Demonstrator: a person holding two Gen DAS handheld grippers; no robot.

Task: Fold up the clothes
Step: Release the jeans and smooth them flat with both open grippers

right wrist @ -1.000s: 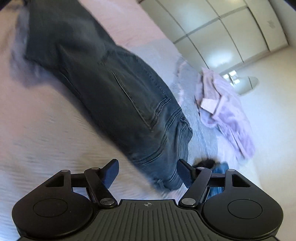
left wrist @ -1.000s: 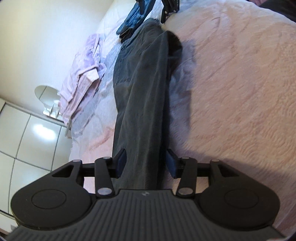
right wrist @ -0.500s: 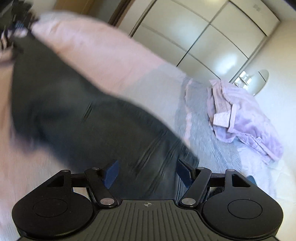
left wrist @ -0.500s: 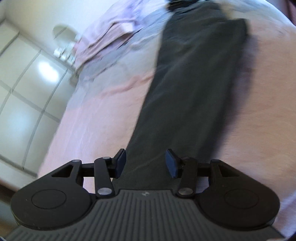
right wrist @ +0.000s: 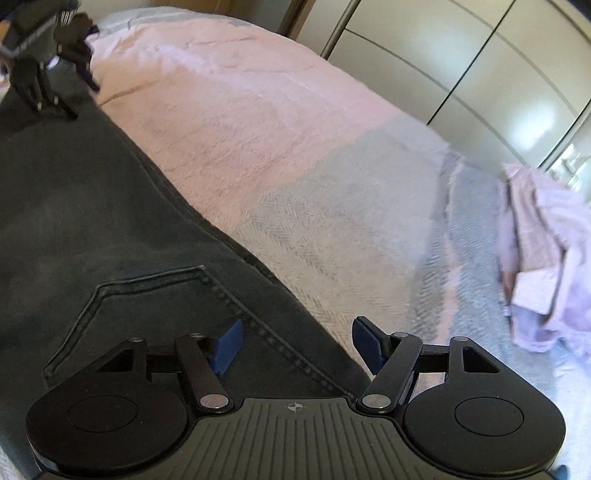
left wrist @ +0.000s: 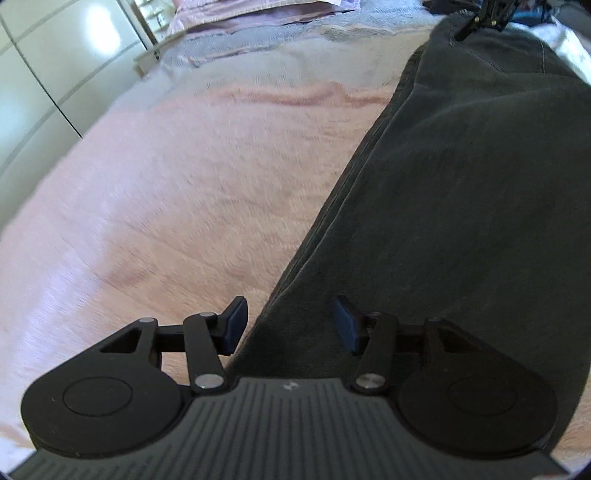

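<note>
Dark grey jeans [left wrist: 443, 206] lie flat along the pink bedspread [left wrist: 166, 221]. My left gripper [left wrist: 290, 325] is open, low over the leg end, its fingers straddling the left edge of the cloth. My right gripper [right wrist: 297, 345] is open over the waist end of the jeans [right wrist: 92, 229], by the back pocket [right wrist: 147, 306] and side seam. Each gripper shows small in the other's view: the right one [left wrist: 487, 16] at the far top, the left one [right wrist: 48, 85] at the top left. Neither holds anything.
A crumpled lilac garment [right wrist: 543, 266] lies on the grey blanket [right wrist: 351, 221] toward the head of the bed; it also shows in the left wrist view [left wrist: 258, 11]. White wardrobe doors [right wrist: 480, 55] stand past the bed. Something blue [left wrist: 532, 18] lies beyond the waistband.
Both grippers have dropped lower toward the jeans and swung round. The jeans now lie flat and spread out. Both grippers stay open.
</note>
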